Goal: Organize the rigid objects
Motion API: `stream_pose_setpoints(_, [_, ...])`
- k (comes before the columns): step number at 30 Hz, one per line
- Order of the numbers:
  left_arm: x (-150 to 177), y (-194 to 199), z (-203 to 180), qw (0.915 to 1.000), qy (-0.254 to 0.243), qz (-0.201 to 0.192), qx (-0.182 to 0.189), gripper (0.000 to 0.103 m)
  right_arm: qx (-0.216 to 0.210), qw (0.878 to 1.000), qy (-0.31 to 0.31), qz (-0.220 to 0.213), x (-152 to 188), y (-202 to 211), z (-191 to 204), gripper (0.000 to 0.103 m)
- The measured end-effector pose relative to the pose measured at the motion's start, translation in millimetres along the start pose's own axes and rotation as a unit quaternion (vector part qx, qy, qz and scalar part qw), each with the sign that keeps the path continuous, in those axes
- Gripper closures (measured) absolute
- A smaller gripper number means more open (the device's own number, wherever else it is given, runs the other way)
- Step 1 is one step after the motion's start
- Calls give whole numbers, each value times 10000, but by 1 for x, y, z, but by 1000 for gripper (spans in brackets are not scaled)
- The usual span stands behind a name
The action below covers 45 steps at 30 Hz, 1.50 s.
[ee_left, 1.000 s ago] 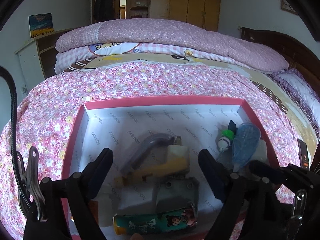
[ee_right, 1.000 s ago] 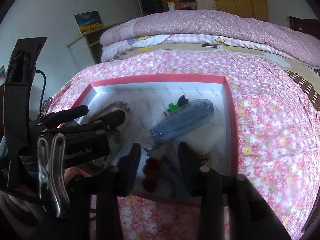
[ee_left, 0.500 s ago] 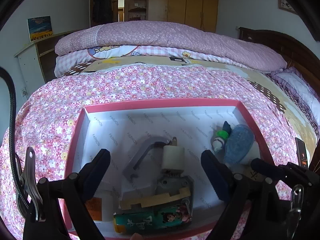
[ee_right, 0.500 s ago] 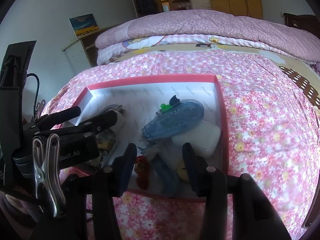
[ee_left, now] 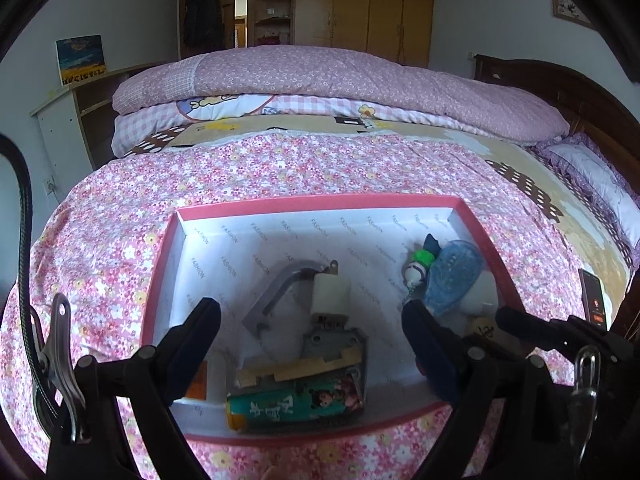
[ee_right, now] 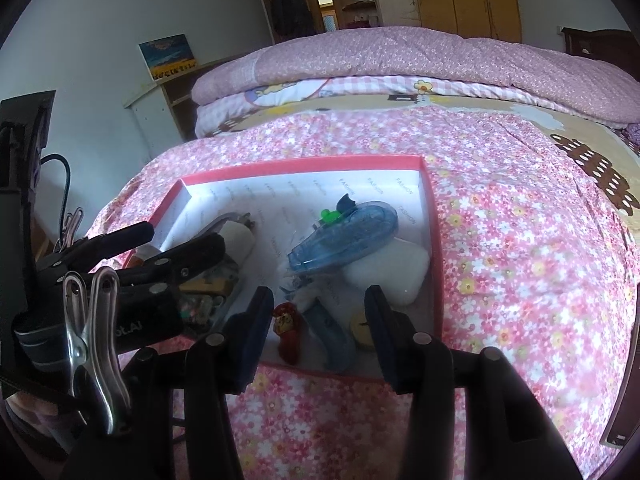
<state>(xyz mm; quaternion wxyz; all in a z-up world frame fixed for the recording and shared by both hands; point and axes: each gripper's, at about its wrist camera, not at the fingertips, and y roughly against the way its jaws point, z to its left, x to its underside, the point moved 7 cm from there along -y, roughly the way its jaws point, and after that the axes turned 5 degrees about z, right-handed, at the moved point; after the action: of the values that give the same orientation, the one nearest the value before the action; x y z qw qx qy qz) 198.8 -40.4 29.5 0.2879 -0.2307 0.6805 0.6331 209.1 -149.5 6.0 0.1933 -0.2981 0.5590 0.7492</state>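
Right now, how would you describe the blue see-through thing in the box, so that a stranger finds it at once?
Start at the pink-rimmed box on the flowered bedspread and look to its right side. The blue translucent dispenser lies there, tilted, leaning on a white block. It is the only see-through piece, teardrop-shaped, with a small green-topped toy at its far end.

Red-rimmed box [ee_left: 320,202] on bed, cluttered with tape dispenser [ee_right: 348,236], white plug [ee_left: 330,294]
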Motion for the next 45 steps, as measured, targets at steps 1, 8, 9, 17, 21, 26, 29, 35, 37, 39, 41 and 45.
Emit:
stream_pose_setpoints(1, [1, 2, 0, 10000, 11, -3, 3, 8, 2, 10000, 1, -7, 1, 2, 0, 54])
stream_pose_setpoints(8, [9, 17, 1, 10000, 34, -12, -2, 8, -5, 10000, 18, -34, 7, 12, 4, 54])
stream_pose_setpoints(9, [11, 19, 1, 10000, 35, -6, 0, 8, -4, 10000, 28, -37, 9, 14, 4, 54])
stream_pose_setpoints(17, [31, 37, 3, 10000, 73, 19, 13, 8, 21, 10000, 33, -38, 21, 28, 7, 54])
stream_pose_setpoints(21, [41, 43, 3, 9999, 104, 61, 25, 8, 46, 10000, 9, -61, 28, 36, 7, 54])
stream_pose_setpoints(26, [56, 48, 3, 9998, 137, 140, 17, 8, 79, 10000, 23, -53, 37, 43, 8, 54])
stream_pose_setpoints(29, [65, 49, 3, 9996, 180, 206, 47, 8, 90, 10000, 28, -33, 44, 46, 9, 54])
stream_pose_setpoints(35, [80, 50, 3, 9992, 250, 313, 55, 8, 121, 9999, -2, 35, 56, 47, 9, 54])
stream_pose_setpoints(37, [85, 48, 4, 9990, 272, 354, 49, 8, 135, 9999, -11, 66, 60, 46, 8, 54])
stream_pose_setpoints(39, [89, 45, 5, 9988, 281, 399, 41, 8, 161, 9998, -17, 104, 65, 44, 7, 54])
stream_pose_setpoints(41, [94, 42, 5, 9985, 289, 465, 28, 8, 166, 9997, -35, 157, 67, 41, 6, 54])
stream_pose_setpoints(45, [100, 36, 5, 9979, 331, 555, 40, 8, 159, 9995, -72, 254, 74, 37, 6, 54])
